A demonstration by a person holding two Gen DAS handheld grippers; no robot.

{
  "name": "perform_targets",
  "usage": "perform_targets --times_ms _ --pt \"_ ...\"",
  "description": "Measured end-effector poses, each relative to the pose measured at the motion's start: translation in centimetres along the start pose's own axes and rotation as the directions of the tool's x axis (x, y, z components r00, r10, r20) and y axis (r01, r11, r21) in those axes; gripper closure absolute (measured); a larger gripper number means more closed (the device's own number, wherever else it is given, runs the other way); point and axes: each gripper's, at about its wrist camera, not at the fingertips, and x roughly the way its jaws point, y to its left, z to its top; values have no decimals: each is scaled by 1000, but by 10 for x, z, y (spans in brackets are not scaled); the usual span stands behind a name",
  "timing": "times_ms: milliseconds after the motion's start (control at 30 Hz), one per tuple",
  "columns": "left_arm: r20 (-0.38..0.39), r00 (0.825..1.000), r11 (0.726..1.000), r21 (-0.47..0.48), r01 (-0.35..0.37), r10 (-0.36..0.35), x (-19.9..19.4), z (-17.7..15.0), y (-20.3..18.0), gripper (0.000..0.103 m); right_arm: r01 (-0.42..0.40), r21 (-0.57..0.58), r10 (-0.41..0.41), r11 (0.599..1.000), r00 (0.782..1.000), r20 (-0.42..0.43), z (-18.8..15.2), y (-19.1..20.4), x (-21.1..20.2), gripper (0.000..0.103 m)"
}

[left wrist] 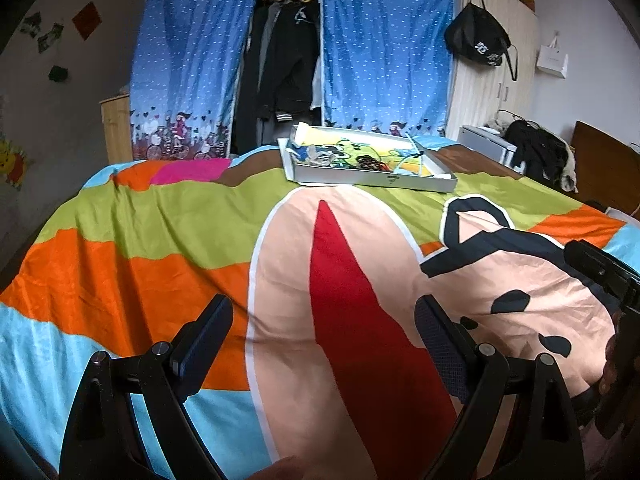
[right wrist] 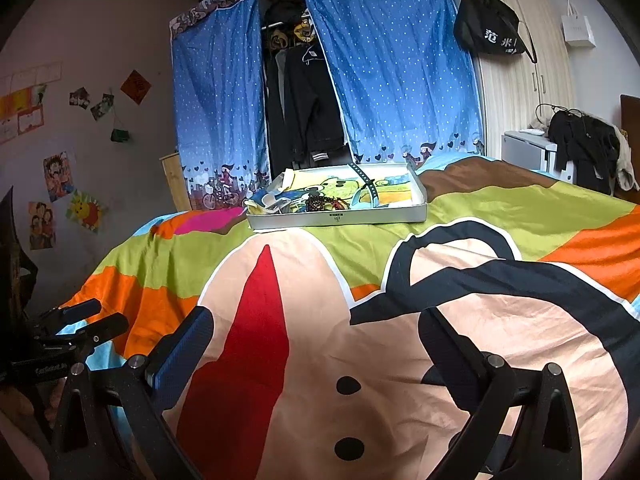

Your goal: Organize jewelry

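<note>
A shallow white tray (left wrist: 376, 179) (right wrist: 340, 216) lies at the far end of the bed on a cartoon-print quilt (left wrist: 160, 240) (right wrist: 500, 340). Inside it are a dark bead bracelet (left wrist: 370, 165) (right wrist: 320, 202), a pale blue strap (left wrist: 416, 160) (right wrist: 370, 192) and other small pieces, too small to tell apart. My left gripper (left wrist: 324, 320) hovers open over the near part of the quilt, empty. My right gripper (right wrist: 316, 332) is also open and empty, well short of the tray. The left gripper (right wrist: 96, 318) shows at the left edge of the right wrist view.
A blue curtained wardrobe (left wrist: 384, 48) (right wrist: 392, 64) with dark clothes stands behind the bed. A black bag (left wrist: 478, 40) (right wrist: 490, 28) hangs on a cupboard at right. A chair with dark clothing (right wrist: 580, 148) stands beside the bed. The quilt between grippers and tray is bare.
</note>
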Motion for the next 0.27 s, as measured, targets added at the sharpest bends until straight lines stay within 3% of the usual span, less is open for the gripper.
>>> perform_targets --times_ms 267 --pt "-6 1000 1000 8 -4 4 1 -4 1 14 0 4 0 1000 1000 -4 -2 -1 1 0"
